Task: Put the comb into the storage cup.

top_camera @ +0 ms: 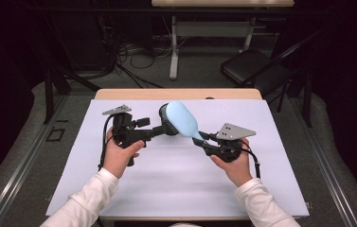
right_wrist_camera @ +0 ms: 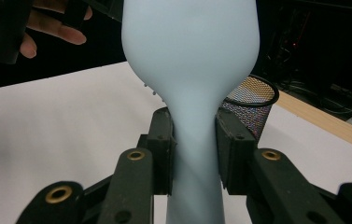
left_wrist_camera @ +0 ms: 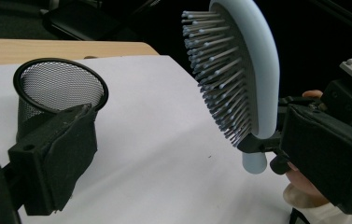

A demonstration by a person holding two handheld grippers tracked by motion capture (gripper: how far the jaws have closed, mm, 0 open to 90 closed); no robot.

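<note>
A light-blue hairbrush [top_camera: 182,118] is held above the white sheet, bristles facing the left gripper. My right gripper [top_camera: 203,138] is shut on its handle [right_wrist_camera: 194,140], one pad on each side of the narrow neck. A black mesh cup [top_camera: 163,112] stands upright on the sheet just behind the brush head. My left gripper [top_camera: 159,128] points right towards the cup and brush, jaws wide open. In the left gripper view the cup [left_wrist_camera: 59,88] sits beyond the left jaw and the bristles [left_wrist_camera: 220,79] hang between the jaws, untouched. The cup [right_wrist_camera: 253,100] also shows behind the handle.
A white sheet [top_camera: 176,179] covers most of the wooden table [top_camera: 119,93]. Behind the table stand a black folding chair [top_camera: 254,66], the white leg of another table [top_camera: 174,52] and cables on the floor [top_camera: 133,52].
</note>
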